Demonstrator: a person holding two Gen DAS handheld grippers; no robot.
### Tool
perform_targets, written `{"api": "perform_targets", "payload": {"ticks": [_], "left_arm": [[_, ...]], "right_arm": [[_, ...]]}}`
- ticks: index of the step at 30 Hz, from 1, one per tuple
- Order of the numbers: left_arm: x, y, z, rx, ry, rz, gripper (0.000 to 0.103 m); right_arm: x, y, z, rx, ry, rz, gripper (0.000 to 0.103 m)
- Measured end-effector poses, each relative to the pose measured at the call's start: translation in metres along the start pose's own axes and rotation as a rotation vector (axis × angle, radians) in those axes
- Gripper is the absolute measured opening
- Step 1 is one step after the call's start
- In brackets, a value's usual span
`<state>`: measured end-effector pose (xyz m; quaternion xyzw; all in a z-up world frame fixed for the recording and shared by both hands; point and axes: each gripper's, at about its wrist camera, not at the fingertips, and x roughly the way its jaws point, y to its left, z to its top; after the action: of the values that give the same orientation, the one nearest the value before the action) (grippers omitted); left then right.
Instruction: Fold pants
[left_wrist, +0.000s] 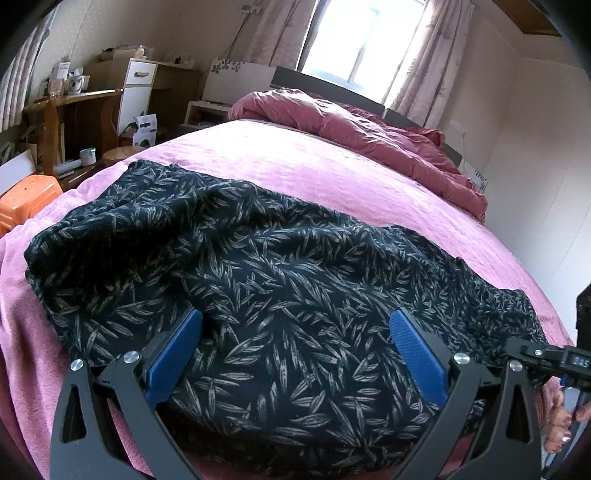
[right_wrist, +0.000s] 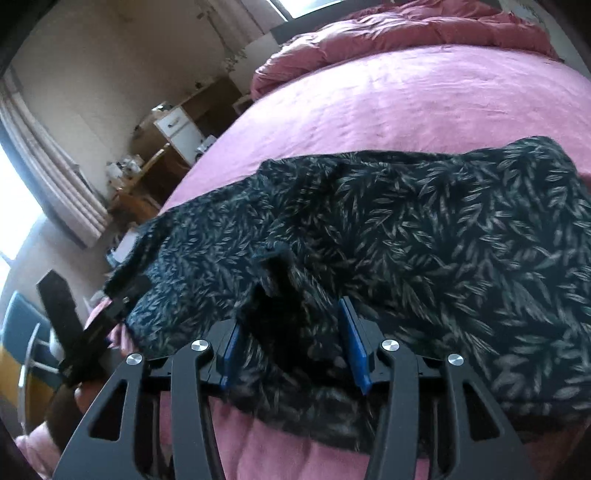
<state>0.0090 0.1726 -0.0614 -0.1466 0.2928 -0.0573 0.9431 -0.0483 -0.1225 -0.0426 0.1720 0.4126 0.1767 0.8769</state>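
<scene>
the leaf-print pants (left_wrist: 280, 266) lay doubled across the pink bed (left_wrist: 332, 162) in a rumpled band, so i judged one fold done and more folding and smoothing left. my left gripper (left_wrist: 295, 332) stood wide over the near edge, gripping nothing. my right gripper (right_wrist: 290, 332) stood half open, a raised tuft of cloth loose between its jaws.

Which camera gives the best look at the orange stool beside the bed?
The left wrist view. The orange stool sits at its left edge, sharp and bright next to the pink bedspread. The right wrist view does not show it at all; that side is blurred furniture.
</scene>
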Motion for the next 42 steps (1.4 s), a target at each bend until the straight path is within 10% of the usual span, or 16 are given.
{"api": "perform_targets", "payload": {"ticks": [4, 9, 15, 29, 34, 42], "left_arm": [[-0.008, -0.014, 0.002, 0.014, -0.019, 0.015, 0.101], [-0.012, -0.074, 0.02, 0.056, -0.025, -0.178, 0.101], [0.061, -0.147, 0.022, 0.096, 0.246, -0.266, 0.098], [0.092, -0.202, -0.009, 0.101, 0.351, -0.317, 0.013], [0.049, -0.19, -0.009, 0.051, 0.214, -0.332, 0.011], [0.076, -0.201, -0.041, 0.073, 0.284, -0.281, 0.019]], "right_arm": [[-0.037, -0.026, -0.009, 0.114, -0.095, 0.044, 0.047], [-0.077, -0.063, 0.018, 0.196, -0.239, -0.063, 0.047], [-0.068, -0.107, 0.049, 0.188, -0.189, -0.203, 0.047], [-0.033, -0.126, 0.054, 0.216, -0.109, -0.262, 0.033], [-0.049, -0.125, 0.05, 0.193, -0.165, -0.234, 0.033], [-0.022, -0.115, 0.05, 0.058, -0.074, -0.374, 0.033]]}}
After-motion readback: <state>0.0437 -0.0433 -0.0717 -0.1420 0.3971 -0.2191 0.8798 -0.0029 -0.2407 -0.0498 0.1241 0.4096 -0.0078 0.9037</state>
